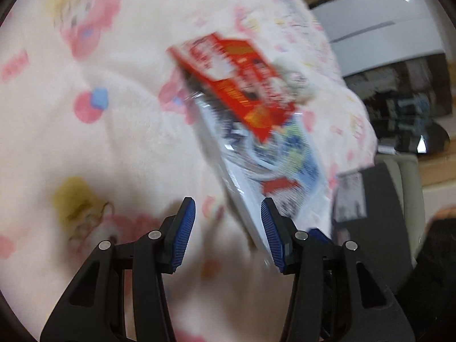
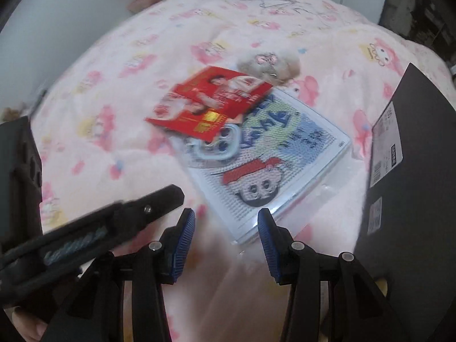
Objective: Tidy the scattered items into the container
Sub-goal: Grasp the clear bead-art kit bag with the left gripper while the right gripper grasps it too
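A red printed packet (image 2: 212,102) lies on a flat clear-wrapped picture kit with a cartoon face (image 2: 273,171), on a pink cartoon-print blanket (image 2: 119,91). A pale blue phone case (image 2: 216,146) sits between them, and a fluffy beige plush (image 2: 270,64) lies just behind. My right gripper (image 2: 226,228) is open and empty just short of the kit's near corner. In the left wrist view the packet (image 1: 236,82) and kit (image 1: 273,165) are blurred; my left gripper (image 1: 228,216) is open, its right finger by the kit's edge. The left gripper's arm shows in the right view (image 2: 114,225).
A black box (image 2: 410,176) with white labels stands at the right on the blanket; it also shows in the left wrist view (image 1: 367,205). A white and grey appliance (image 1: 379,25) and dark furniture lie beyond the bed's edge.
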Available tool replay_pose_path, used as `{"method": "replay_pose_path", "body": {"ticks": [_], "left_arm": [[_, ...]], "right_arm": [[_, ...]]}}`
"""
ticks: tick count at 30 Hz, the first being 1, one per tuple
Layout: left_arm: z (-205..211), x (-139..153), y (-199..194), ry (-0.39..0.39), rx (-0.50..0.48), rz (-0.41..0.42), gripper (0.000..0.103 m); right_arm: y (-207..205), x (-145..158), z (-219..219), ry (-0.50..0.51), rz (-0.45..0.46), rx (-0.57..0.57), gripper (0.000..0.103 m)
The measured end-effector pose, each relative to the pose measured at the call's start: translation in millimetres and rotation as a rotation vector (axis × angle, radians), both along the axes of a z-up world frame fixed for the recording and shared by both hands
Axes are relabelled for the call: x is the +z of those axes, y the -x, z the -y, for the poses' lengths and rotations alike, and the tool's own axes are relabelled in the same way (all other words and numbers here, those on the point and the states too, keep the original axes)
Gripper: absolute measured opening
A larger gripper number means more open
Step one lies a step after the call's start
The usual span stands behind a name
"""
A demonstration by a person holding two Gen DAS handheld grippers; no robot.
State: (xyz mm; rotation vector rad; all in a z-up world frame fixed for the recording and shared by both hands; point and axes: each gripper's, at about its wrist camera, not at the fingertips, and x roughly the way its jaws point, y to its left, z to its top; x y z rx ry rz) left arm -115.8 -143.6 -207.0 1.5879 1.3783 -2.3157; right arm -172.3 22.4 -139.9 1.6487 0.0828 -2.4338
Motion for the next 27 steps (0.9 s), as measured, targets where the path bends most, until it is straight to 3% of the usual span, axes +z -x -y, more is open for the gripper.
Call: {"method": "replay_pose_path", "body": {"ticks": [3, 7, 8, 14, 20, 23, 27], "left_arm": [[-5.9, -25.0, 14.7, -0.073, -0.010, 0.013, 0.049], [-8.8, -39.3, 23.1, -0.169, 0.020, -0.027, 0.051], [-10.1, -42.1, 25.4, -0.193, 0.017, -0.039, 0.039], [7.8, -29.7, 6.0, -0.280, 0.064, -0.105, 0.024], [51.2, -1.6, -57.1, -0.179, 0.028, -0.078, 0.023], [73.5, 10.3, -86.4, -0.082, 0.014, -0.053, 0.024], [91.2, 17.3, -109.6, 0.007, 0.015, -0.032, 0.028]], "right_arm": [[10.0, -9.7, -1.7, -0.038, 0.012, -0.017, 0.042], [5.7, -8.2, -1.5, 0.000, 0.005, 0.014, 0.041], [5.1, -7.9, -0.7, 0.003, 0.004, 0.017, 0.041], [-5.5, -4.5, 0.7, 0.072, 0.027, 0.051, 0.041], [-28.4, 10.1, 14.5, 0.068, 0.071, 0.273, 0.042], [-24.0, 12.4, 7.6, 0.130, 0.112, 0.250, 0.042], [-6.6, 3.1, 14.9, 0.093, 0.111, 0.230, 0.043]]}}
